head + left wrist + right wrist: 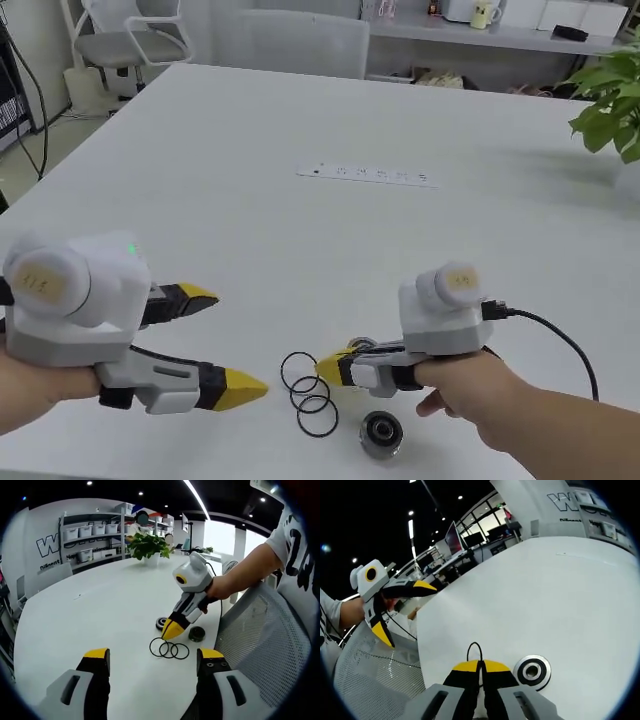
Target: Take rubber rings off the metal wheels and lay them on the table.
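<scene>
Left gripper (pixel 232 340) fingers released above counter (pixel 400 260), right gripper (pixel 325 368) fingers clenched on rubber ring (pixel 284 370), metal wheel (pixel 381 432) nearby.

A leafy green plant (pixel 610 110) stands far right. A grey office chair (pixel 128 45) sits far left, a mug (pixel 484 13) on the back counter (pixel 520 38).
</scene>
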A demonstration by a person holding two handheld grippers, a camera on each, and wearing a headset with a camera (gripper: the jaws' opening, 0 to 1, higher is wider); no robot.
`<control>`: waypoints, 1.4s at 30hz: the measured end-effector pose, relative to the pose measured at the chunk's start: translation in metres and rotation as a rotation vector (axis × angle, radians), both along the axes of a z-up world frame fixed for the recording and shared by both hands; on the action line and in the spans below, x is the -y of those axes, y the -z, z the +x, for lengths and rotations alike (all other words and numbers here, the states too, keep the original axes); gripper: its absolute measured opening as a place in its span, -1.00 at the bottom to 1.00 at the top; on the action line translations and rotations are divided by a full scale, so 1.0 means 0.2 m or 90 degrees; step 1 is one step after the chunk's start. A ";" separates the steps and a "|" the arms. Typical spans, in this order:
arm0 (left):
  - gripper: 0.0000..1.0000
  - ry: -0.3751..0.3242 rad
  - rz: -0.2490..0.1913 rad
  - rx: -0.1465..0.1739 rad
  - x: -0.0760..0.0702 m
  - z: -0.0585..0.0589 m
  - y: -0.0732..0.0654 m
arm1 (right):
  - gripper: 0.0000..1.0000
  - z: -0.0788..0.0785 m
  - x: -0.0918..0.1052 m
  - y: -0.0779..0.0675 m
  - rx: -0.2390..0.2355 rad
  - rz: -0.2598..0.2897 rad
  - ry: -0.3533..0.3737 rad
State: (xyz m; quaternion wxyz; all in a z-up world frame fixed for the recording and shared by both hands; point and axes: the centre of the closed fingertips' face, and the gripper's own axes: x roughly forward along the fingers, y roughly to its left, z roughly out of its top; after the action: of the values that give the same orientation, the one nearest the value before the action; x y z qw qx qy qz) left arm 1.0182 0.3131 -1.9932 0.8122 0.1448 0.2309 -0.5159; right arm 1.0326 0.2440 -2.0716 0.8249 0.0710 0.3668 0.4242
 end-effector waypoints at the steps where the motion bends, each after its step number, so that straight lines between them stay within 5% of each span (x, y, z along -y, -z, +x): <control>1: 0.37 0.000 0.001 0.000 0.00 0.00 0.00 | -1.00 0.00 0.00 0.00 0.002 -0.002 0.001; 12: 0.35 0.001 0.004 0.000 0.00 0.01 0.00 | -0.86 0.01 0.03 -0.01 0.018 -0.017 0.004; 24: 0.34 0.010 0.006 -0.004 0.03 0.02 0.00 | -0.79 0.05 0.09 -0.12 0.043 0.022 0.034; 42: 0.32 0.029 0.013 -0.006 0.13 0.10 0.00 | -0.68 0.14 0.33 -0.20 0.084 0.029 0.113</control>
State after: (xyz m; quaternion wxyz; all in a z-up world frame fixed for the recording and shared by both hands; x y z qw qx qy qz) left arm 1.0372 0.2868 -1.9934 0.7976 0.1559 0.2364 -0.5326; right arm 1.0609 0.1773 -2.0315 0.8798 0.0936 0.2940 0.3615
